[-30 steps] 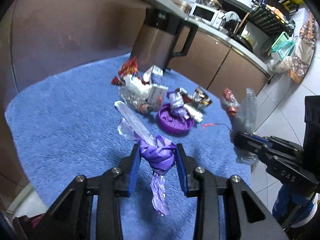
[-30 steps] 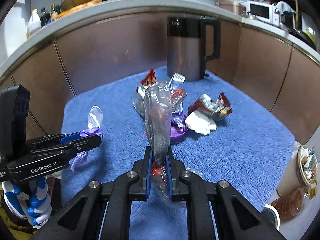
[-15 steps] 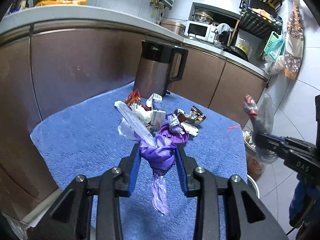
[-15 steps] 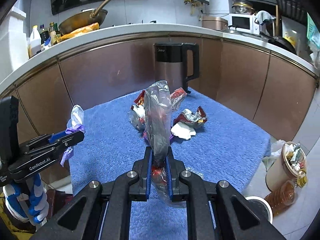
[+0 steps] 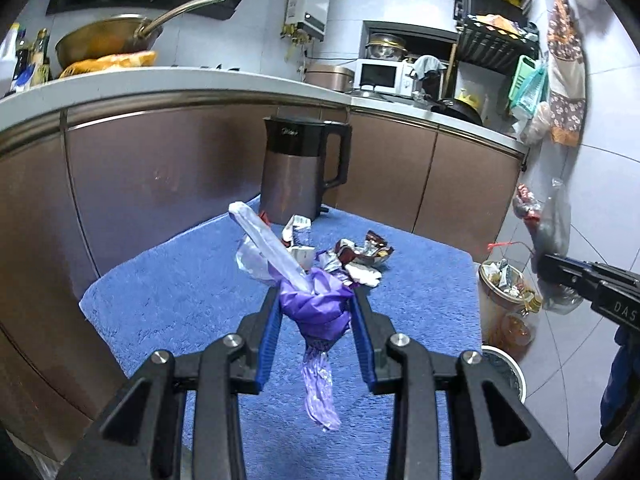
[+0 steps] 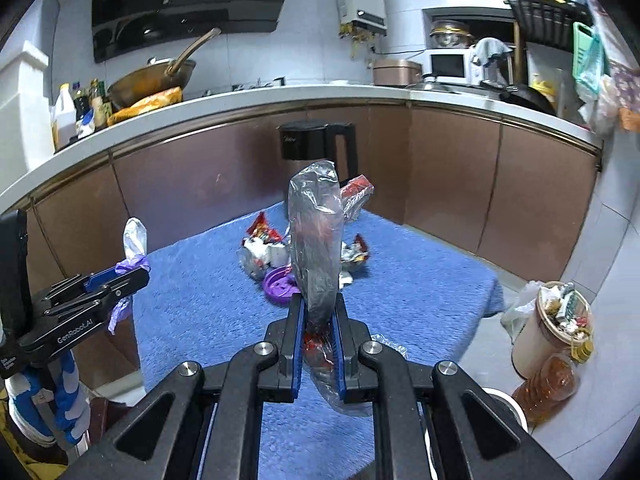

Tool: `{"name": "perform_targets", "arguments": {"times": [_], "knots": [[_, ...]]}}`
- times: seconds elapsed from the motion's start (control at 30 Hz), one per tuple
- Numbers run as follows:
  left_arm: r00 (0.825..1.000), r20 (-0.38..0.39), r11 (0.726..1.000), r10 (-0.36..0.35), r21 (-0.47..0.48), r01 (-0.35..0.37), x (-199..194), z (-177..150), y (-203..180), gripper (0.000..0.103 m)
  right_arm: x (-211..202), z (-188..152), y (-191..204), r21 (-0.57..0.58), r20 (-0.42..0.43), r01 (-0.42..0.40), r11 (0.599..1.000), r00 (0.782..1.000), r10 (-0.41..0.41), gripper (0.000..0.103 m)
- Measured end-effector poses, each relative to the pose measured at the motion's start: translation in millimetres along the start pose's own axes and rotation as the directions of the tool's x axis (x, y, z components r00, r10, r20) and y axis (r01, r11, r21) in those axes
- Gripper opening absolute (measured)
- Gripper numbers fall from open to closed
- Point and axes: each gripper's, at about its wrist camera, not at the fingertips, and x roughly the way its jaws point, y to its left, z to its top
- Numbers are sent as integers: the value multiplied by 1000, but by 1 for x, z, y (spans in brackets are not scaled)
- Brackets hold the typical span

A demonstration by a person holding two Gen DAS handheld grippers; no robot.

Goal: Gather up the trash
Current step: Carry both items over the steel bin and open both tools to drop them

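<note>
In the left wrist view, the left hand-held gripper (image 5: 316, 316) is pinching a crumpled purple plastic bag (image 5: 316, 312) with a pale clear wrapper (image 5: 268, 244) sticking up from it, above the bench with a blue towel (image 5: 176, 300). More wrappers (image 5: 360, 252) are lying near a dark electric kettle (image 5: 298, 172).

In the right wrist view, the right hand-held gripper (image 6: 318, 320) is pressing its jaws on a clear plastic bag (image 6: 316, 240) that is standing upright. A full trash cup (image 6: 556, 320) is sitting on the floor beside the bench.
</note>
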Motion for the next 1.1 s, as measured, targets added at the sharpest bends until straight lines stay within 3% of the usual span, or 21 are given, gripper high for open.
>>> {"name": "perform_targets", "arguments": {"times": [0.37, 0.73, 0.97, 1.1], "knots": [[997, -23, 990, -74, 118, 76, 10, 9, -71, 32, -43, -21, -63, 108, 38, 104, 989, 993, -108, 12], [974, -105, 930, -203, 290, 225, 42, 5, -173, 32, -68, -60, -134, 233, 5, 213, 949, 975, -220, 12], [932, -217, 868, -289, 350, 351, 85, -4, -243, 34, -55, -97, -184, 327, -73, 265, 907, 964, -255, 12], [889, -326, 843, -320, 329, 425, 126, -17, -281, 35, -36, -122, -217, 385, -134, 282, 879, 959, -249, 12]]}}
